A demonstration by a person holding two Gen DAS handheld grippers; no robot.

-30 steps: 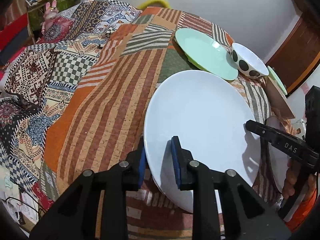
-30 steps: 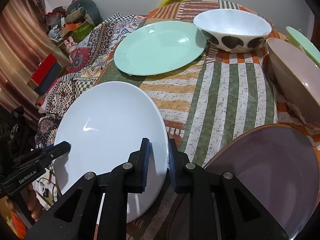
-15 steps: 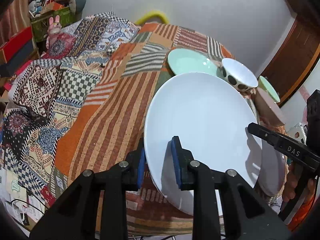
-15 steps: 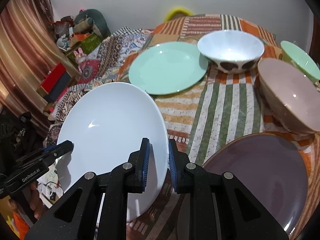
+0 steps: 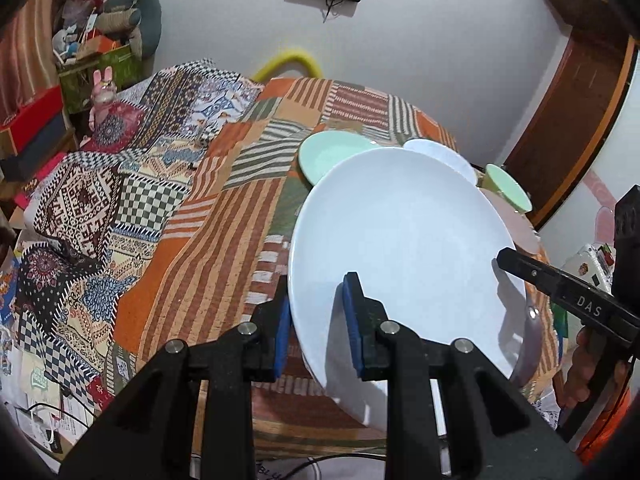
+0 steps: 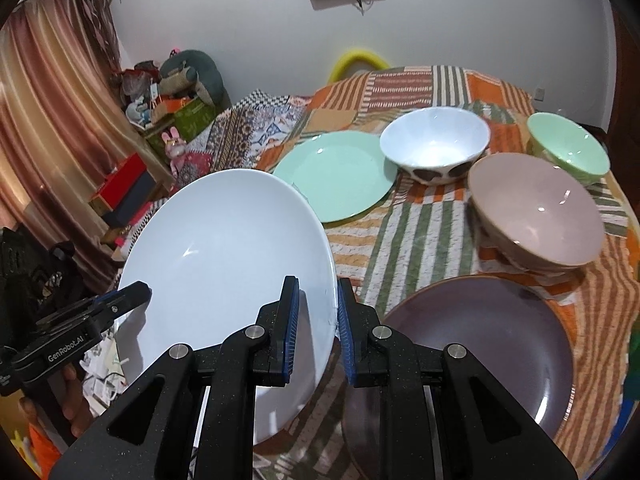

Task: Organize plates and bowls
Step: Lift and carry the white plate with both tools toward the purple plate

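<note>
A large white plate (image 5: 404, 248) (image 6: 224, 264) hangs in the air above the patchwork-covered table, held from both sides. My left gripper (image 5: 316, 324) is shut on its near left rim; my right gripper (image 6: 318, 328) is shut on its right rim. Each gripper shows in the other's view, at the plate's far edge. On the table lie a mint green plate (image 6: 336, 176), a purple plate (image 6: 480, 344), a white bowl with dark spots (image 6: 434, 144), a pinkish-beige bowl (image 6: 536, 208) and a small mint bowl (image 6: 568, 148).
The patchwork cloth (image 5: 224, 216) covers the table and drapes onto a surface at the left. Boxes and stuffed toys (image 5: 96, 56) pile up in the far left corner. A wooden door (image 5: 576, 120) stands at the right. A person's hand (image 5: 588, 376) holds the other gripper.
Both grippers have risen with the white plate, lifting it off the table. The table and other dishes now look lower and farther away; more wall shows.
</note>
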